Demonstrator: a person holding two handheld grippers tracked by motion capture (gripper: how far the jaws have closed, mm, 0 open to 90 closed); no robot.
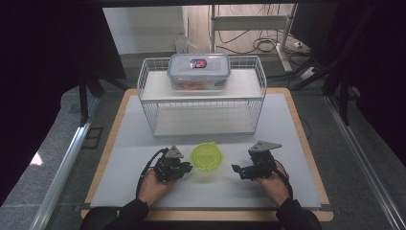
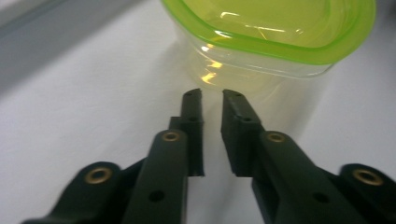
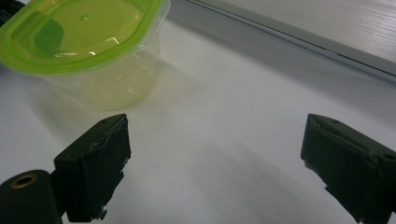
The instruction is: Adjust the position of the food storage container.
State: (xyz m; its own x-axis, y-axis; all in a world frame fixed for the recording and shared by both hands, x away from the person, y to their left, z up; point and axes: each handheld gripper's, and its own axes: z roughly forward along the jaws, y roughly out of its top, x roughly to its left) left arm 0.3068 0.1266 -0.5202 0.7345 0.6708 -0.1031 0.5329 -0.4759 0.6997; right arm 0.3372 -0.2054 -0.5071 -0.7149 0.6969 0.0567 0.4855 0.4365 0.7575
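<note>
White worktop [image 1: 297, 143]; white wire two-tier rack [image 1: 148, 91] at its back; green-lidded clear plastic tub [image 1: 207, 157] at front centre, between tools. Right tool [image 1: 239, 170]: jaws wide, empty (likely waiting). Left tool [image 2: 212, 95]: narrowly parted, tips just short of the tub.

Open mat up front, rack blocks the back

Green-lidded tub [image 1: 207, 157] sits btwn left gripper [image 1: 187, 168] & right gripper [image 1: 235, 168]; bare mat [image 1: 297, 143] either side. Wire rack [image 1: 148, 108] w/ lidded box [image 1: 198, 71] on top walls off far edge.
</note>
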